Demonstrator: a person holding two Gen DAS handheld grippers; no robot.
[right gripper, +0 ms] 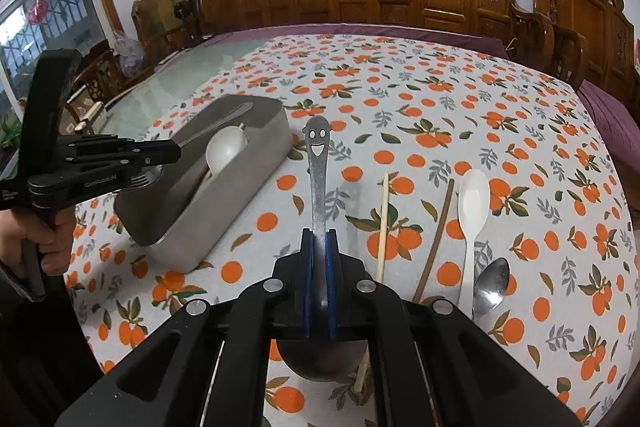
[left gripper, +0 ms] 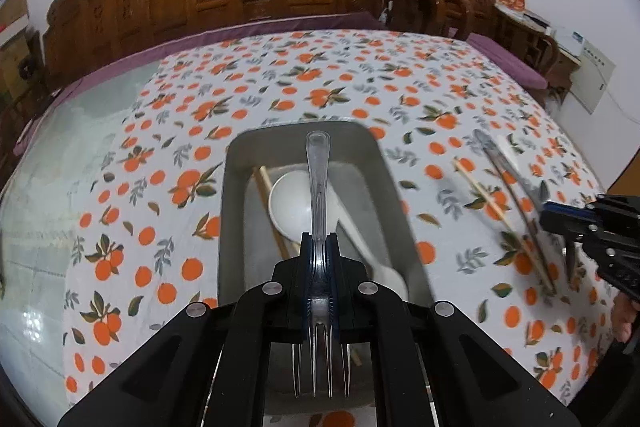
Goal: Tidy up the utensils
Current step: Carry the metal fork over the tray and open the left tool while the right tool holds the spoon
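The grey tray [left gripper: 236,187] lies directly ahead of and below the left gripper [left gripper: 319,247], its long side running away from the jaws. It already holds a white spoon [left gripper: 294,207] and a pale chopstick [left gripper: 272,211].

The left gripper is pressed tight on a clear plastic fork [left gripper: 318,167], pinched near the neck. The fork's long axis runs straight along the gripper's line, handle pointing forward over the tray, tines back toward the camera. To place it well, I judge the hand should lower it until the handle is inside the tray walls, keep it parallel to the long sides, and only then let go, so it drops flat beside the spoon instead of bridging the rim.

The right gripper [right gripper: 319,247] pinches a metal spoon with a smiling face cut in its handle [right gripper: 318,163]. This spoon also lies along its gripper's line, handle forward, bowl back under the jaws; the tray is ahead and to the left. It should wait for the left hand to clear.

To the right of it, on the cloth, lie a second white spoon [right gripper: 472,211], a steel spoon [right gripper: 492,287] and two chopsticks [right gripper: 383,227].
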